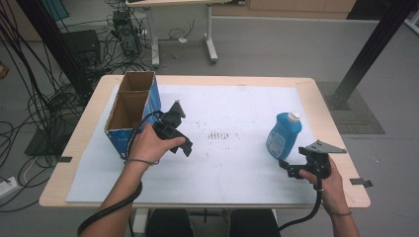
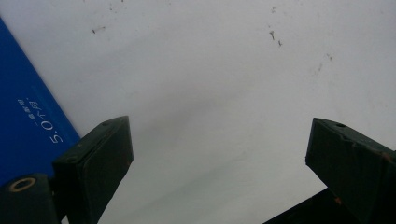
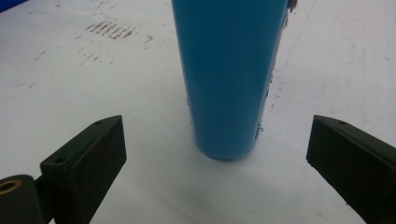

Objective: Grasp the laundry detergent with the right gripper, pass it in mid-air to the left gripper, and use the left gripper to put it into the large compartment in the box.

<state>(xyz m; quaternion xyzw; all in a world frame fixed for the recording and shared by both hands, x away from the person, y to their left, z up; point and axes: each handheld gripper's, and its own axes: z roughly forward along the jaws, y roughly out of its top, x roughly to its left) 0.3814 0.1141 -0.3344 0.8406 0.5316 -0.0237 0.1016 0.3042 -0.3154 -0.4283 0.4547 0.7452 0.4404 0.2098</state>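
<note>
A blue bottle with a white cap stands upright on the white sheet at the right. My right gripper sits just in front of it, jaws wide open and aimed at it. In the right gripper view the bottle rises straight ahead of the right gripper, with nothing gripped. My left gripper hovers beside the blue cardboard box, open and empty. In the left gripper view the left gripper looks down on bare sheet, with the box wall at the left.
The box is open on top and has two compartments. Dark scuff marks spot the middle of the sheet. The wooden table borders the sheet. Behind it are cables, a desk leg and a black post.
</note>
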